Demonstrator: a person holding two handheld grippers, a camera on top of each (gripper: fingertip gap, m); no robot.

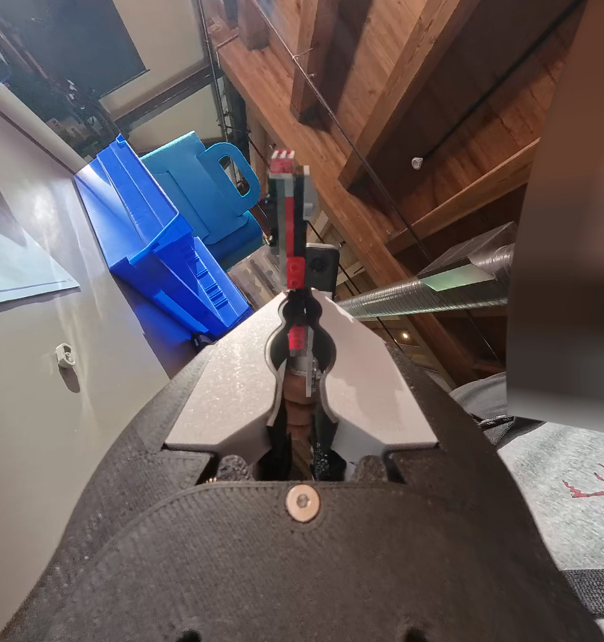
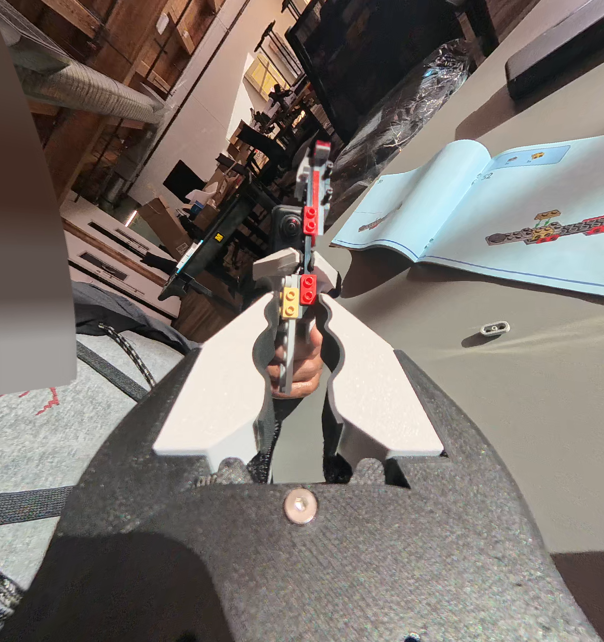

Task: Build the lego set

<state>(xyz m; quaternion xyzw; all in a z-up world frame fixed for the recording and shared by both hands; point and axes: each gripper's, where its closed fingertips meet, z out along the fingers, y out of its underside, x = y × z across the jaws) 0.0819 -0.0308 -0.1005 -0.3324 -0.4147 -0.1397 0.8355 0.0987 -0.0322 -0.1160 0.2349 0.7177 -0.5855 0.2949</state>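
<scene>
The left tool (image 1: 299, 299) is clenched on the lego assembly (image 1: 291, 222), a long, thin red, black and grey build that passes between its tips and juts well past them, lifted above the bench (image 1: 32, 399). Blue bins (image 1: 161, 243) stand behind. The right tool (image 2: 295, 298) grips the same assembly at its tan and red bricks; the left tool's tips clamp it just beyond. Farther right, an open instruction booklet (image 2: 467, 222) and a small grey piece (image 2: 495, 328) lie on the bench.

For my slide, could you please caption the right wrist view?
Right hand-held gripper holding lego model beside open instruction booklet.
</scene>
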